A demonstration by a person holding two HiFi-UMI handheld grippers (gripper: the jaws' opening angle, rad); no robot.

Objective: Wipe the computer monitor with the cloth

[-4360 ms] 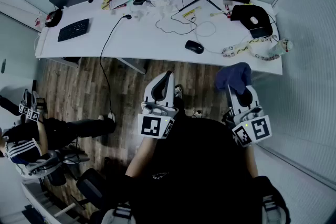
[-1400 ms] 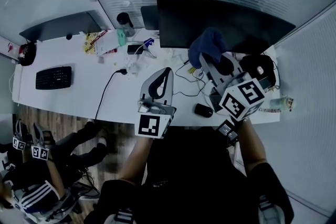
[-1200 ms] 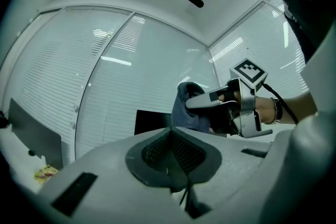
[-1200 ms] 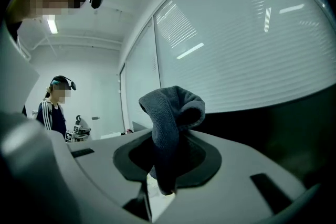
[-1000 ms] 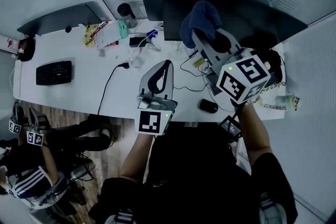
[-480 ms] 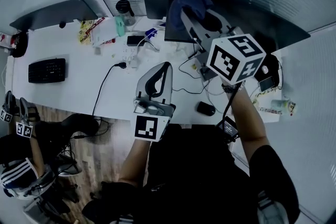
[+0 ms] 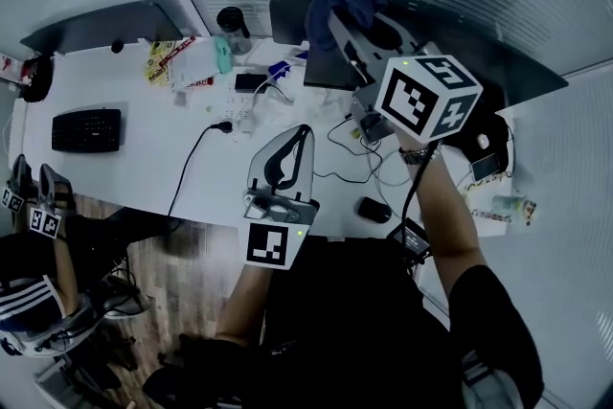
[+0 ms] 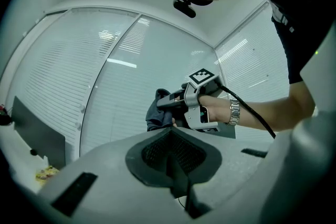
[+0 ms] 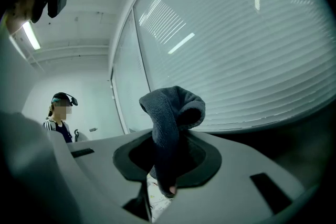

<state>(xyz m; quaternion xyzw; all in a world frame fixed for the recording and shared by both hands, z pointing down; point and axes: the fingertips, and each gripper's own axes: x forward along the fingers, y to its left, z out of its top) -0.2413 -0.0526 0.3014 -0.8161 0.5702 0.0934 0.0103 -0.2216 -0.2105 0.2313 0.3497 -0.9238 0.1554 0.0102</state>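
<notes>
The head camera sits above the person and looks steeply down. It takes in the long white desk, the wide black computer monitor at the desk's far edge and a strip of brown wooden floor. It sees both tools from behind, the left gripper low in the frame and the right gripper high and close to the lens. The left gripper's camera rides just behind its closed jaws and tilts upward. Like the head view, it shows the right gripper and the crumpled dark blue cloth, here side-on and farther off. The right gripper's camera points up along its jaws, with the cloth very near at its centre. All three views include the white slatted blinds.
</notes>
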